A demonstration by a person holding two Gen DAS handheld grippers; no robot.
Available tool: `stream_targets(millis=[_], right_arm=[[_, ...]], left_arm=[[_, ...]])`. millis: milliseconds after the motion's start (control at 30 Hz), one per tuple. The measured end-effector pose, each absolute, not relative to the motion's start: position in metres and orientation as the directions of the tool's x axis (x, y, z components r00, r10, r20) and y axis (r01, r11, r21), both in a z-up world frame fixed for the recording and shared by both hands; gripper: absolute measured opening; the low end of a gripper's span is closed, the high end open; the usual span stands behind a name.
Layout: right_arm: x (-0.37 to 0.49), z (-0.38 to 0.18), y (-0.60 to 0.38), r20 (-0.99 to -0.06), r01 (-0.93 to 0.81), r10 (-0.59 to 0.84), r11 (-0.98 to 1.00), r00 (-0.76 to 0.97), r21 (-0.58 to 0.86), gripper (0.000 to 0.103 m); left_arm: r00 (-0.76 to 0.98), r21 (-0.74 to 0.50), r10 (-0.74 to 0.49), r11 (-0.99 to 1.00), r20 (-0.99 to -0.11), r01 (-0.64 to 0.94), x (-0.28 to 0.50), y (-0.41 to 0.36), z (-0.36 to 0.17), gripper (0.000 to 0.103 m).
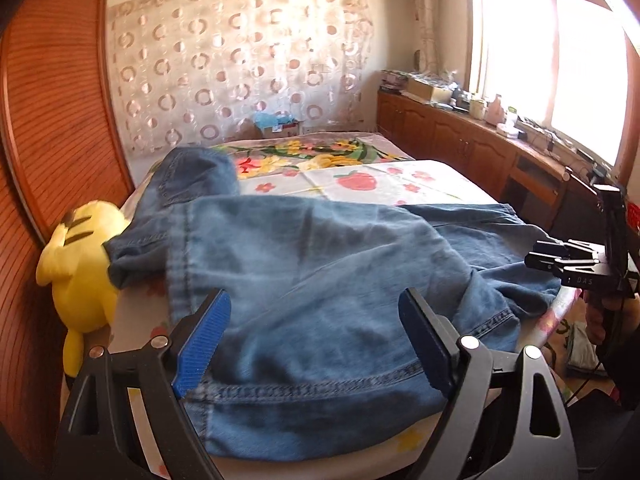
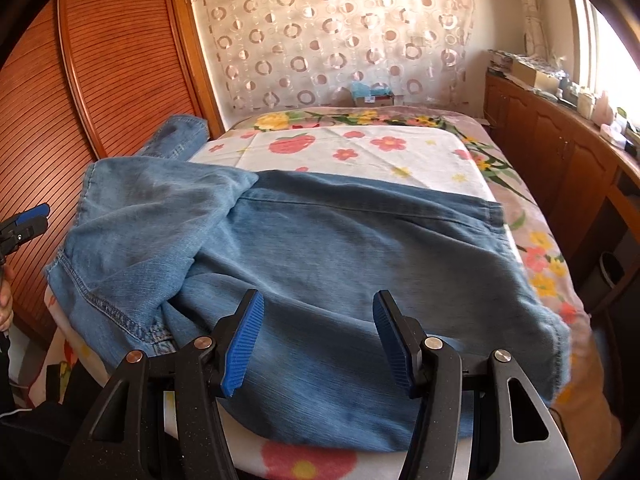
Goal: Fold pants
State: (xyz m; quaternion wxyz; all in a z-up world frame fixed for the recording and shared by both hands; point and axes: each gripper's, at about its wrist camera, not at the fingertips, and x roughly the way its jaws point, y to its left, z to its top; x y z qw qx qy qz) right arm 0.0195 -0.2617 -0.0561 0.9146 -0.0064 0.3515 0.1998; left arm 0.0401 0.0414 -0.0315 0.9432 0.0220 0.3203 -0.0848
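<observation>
- Now I see the jeans (image 1: 320,280) lying folded across the near end of the bed (image 1: 400,184), on its flowered sheet, one leg end running off toward the wardrobe (image 1: 52,120).
- My left gripper (image 1: 316,340) stands wide apart just above the denim near a stitched hem; nothing is pinched between its blue pads (image 1: 200,344).
- My right gripper (image 2: 318,344) is parted about halfway, hovering over the cloth; its pads (image 2: 244,348) press on nothing that I can see.
- From the left view the right gripper shows at the bed's right edge, beside the jeans.
- Beside the wardrobe a yellow plush (image 1: 80,264) touches the jeans' cuff.
</observation>
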Motion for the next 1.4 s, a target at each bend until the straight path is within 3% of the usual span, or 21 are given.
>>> stream_targets(millis=[833,1400], right_arm=[[-0.015,-0.056,-0.363,-0.668,-0.169,0.162,0.984,0.727,0.055,0.059],[-0.005,-0.068,-0.374,-0.7,-0.122,0.149,0.989,0.699,0.088,0.055]], left_arm=[[0.716,-0.008,-0.252,0.946,-0.651,0.325,0.072,-0.052,-0.047,0.086],[0.63,-0.056,-0.271,0.939,-0.728,0.339,0.085,-0.067,-0.088,0.086]])
